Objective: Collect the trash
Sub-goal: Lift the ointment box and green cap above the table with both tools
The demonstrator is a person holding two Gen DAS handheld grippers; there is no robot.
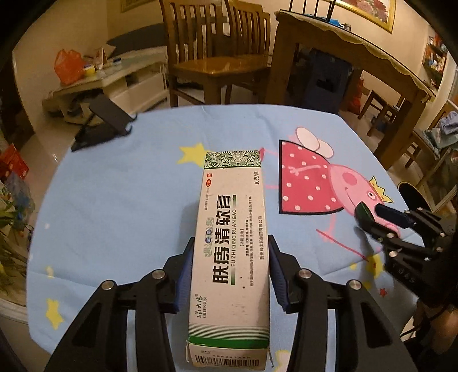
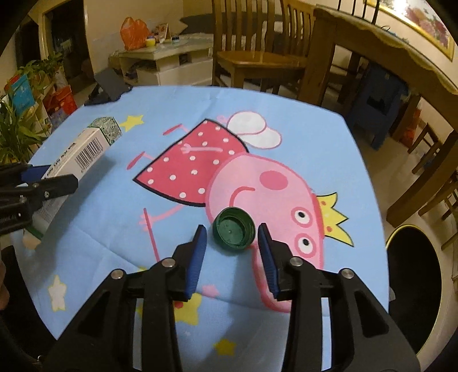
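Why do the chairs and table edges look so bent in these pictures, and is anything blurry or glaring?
Both views bend because of the wide fisheye lens, with dark corners. Left wrist view: the box is sharp, its print readable; the chairs curve. Right wrist view: the green cap is sharp, the tablecloth evenly lit under warm light, with glare on the framed picture at top right.

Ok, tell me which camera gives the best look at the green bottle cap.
The right wrist view. The green bottle cap lies open side up on the tablecloth, in plain sight just ahead of the right gripper. The left wrist view shows that gripper from the side, with something green at its tips, perhaps the cap.
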